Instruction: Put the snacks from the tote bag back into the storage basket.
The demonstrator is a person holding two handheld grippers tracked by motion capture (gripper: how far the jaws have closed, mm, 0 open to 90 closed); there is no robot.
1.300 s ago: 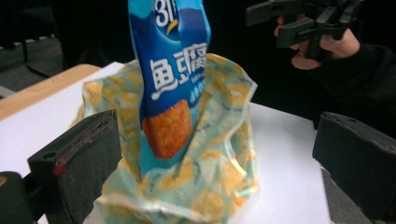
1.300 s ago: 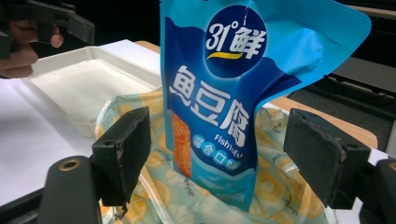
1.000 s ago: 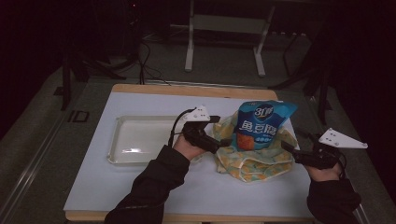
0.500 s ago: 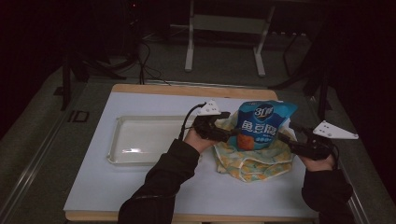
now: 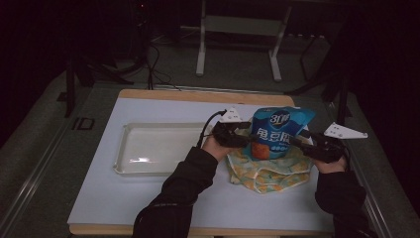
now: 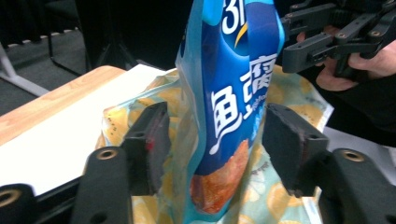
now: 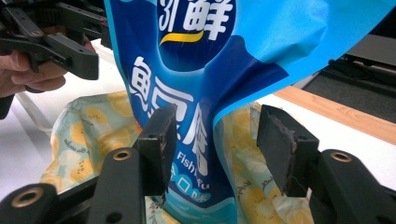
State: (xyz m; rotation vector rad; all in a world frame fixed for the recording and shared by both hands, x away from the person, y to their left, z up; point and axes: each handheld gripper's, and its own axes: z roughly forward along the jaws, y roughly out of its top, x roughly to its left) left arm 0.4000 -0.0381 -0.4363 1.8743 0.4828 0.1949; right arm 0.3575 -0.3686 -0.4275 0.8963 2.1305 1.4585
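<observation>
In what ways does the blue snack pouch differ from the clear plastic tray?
The blue printed snack pouch stands upright on the yellow-patterned cloth; the clear plastic tray lies flat on the white table mat. The pouch sits between the open left gripper and open right gripper; nothing flanks the tray. The pouch is opaque, the tray see-through. Both are on the table.

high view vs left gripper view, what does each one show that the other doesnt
High view alone: the shallow clear plastic tray left of the snack bag, the far wooden table edge, and both dark sleeves.

Left gripper view alone: its own two black pads standing apart on either side of the bag's lower edge, and the orange food picture at the bag's bottom.

Both: the upright blue foil snack bag on the yellow lemon-print cloth, and the right gripper reaching in from the bag's other side.
</observation>
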